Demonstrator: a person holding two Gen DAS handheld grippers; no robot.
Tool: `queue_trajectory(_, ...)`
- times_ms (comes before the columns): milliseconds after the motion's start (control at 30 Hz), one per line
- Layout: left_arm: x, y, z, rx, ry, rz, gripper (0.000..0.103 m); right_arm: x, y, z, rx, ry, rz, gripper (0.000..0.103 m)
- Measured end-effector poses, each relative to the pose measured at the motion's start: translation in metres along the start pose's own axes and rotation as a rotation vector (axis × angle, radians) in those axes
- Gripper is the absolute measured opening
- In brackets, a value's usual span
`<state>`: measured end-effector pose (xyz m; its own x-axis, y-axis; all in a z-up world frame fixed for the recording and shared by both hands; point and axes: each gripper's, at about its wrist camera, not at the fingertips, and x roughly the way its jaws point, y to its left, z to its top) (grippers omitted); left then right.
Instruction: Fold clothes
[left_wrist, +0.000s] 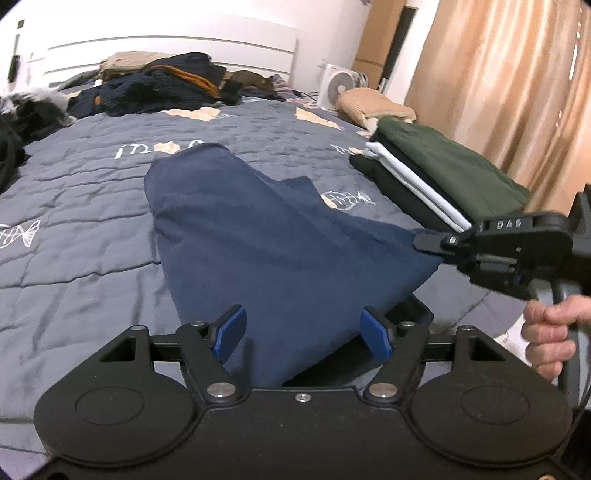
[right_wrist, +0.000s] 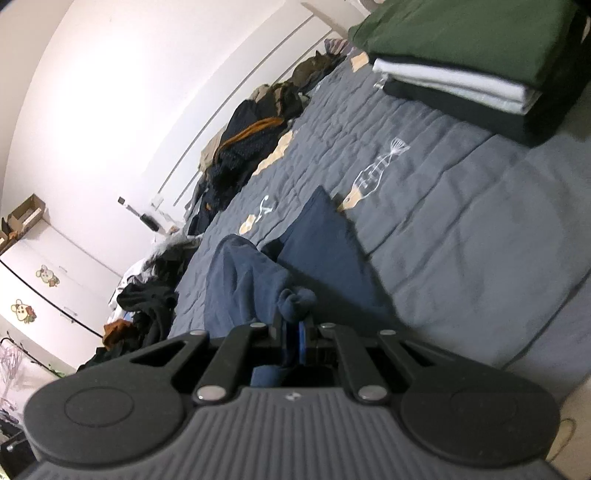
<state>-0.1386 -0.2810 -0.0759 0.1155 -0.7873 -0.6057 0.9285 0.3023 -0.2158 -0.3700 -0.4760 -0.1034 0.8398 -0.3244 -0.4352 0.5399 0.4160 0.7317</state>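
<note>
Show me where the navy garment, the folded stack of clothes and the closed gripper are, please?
navy garment (left_wrist: 258, 243): left wrist view, middle of its spread cloth.
folded stack (left_wrist: 454, 162): left wrist view, green top layer.
right gripper (right_wrist: 295, 334): right wrist view, between fingertips, shut on a bunched corner of the navy garment.

a bed with a grey-blue quilted cover carries everything. a navy garment lies near its middle, one corner lifted off. a folded stack sits at the right edge, a tan folded piece behind it. unfolded dark clothes heap along the headboard edge.
</note>
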Motion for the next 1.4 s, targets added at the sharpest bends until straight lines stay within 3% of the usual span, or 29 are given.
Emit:
queue_trajectory(167,0.005,-0.008,-0.002,0.044,0.019,0.011,0.067,-0.010,-0.007,0.008,0.012,-0.017,-0.014,0.006)
queue_trajectory(267,0.008,-0.016,-0.004,0.099,0.023,0.029,0.068,-0.002,-0.011,0.006,0.009,0.047,-0.038,0.006)
queue_trajectory(467,0.018,-0.035,-0.015,0.314,0.061,0.099,0.068,0.002,-0.010,0.000,-0.017,0.085,-0.039,0.006)
queue_trajectory(633,0.020,-0.042,-0.022,0.404,0.061,0.114,0.068,-0.003,-0.012,0.002,-0.003,0.088,-0.015,0.006)
queue_trajectory(833,0.038,-0.059,-0.039,0.613,0.085,0.235,0.068,-0.001,-0.013,0.000,-0.007,0.099,-0.031,0.006)
queue_trajectory(900,0.041,-0.059,-0.043,0.672,0.095,0.274,0.059,-0.001,-0.015,-0.001,-0.005,0.103,-0.043,0.006)
queue_trajectory(967,0.042,-0.054,-0.044,0.718,0.112,0.314,0.039,-0.001,-0.017,-0.002,0.001,0.110,-0.051,0.006)
queue_trajectory(1000,0.042,-0.051,-0.045,0.749,0.120,0.348,0.038,-0.001,-0.018,-0.003,0.005,0.113,-0.054,0.006)
queue_trajectory(1167,0.037,-0.035,-0.035,0.706,0.177,0.359,0.037,-0.002,-0.017,-0.007,-0.012,0.137,-0.077,0.006)
queue_trajectory(1400,0.048,-0.033,-0.049,0.757,0.293,0.369,0.041,0.008,-0.018,-0.012,-0.096,0.175,-0.169,0.006)
